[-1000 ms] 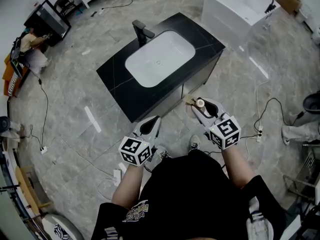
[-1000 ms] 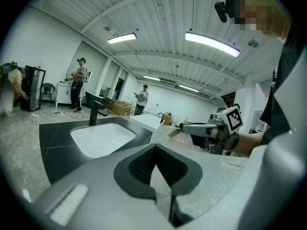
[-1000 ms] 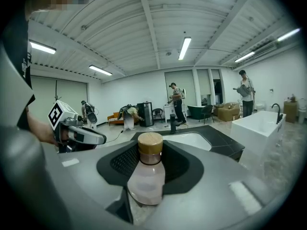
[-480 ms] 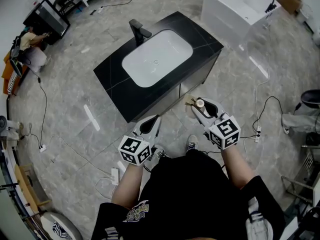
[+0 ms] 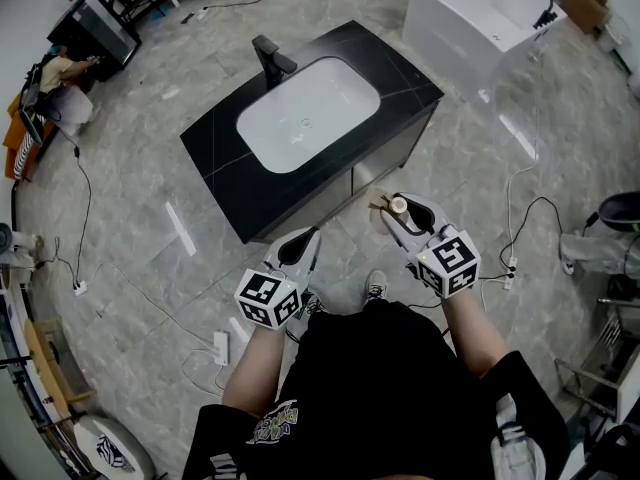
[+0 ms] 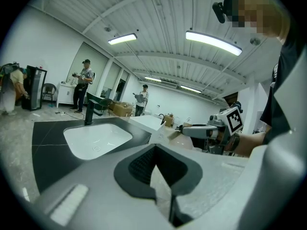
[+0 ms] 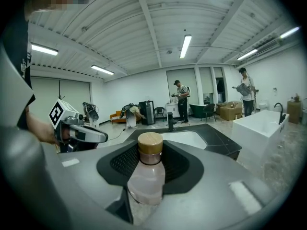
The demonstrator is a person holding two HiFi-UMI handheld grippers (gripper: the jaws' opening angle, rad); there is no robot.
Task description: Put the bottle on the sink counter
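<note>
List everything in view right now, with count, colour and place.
bottle: one, pale pink with tan cap, upright between the right tool's jaws
sink counter: one, black, on the floor ahead
basin: one, white, set into the counter
faucet: one, black, at the counter's far edge
bathtub: one, white, upper right of head view
bystanders: at least three, mixed clothing, background
left tool: one, grey-white, jaws together, empty, short of the counter
right tool: one, grey-white, shut on the bottle
wearer's shirt: one, black, bottom of head view
</note>
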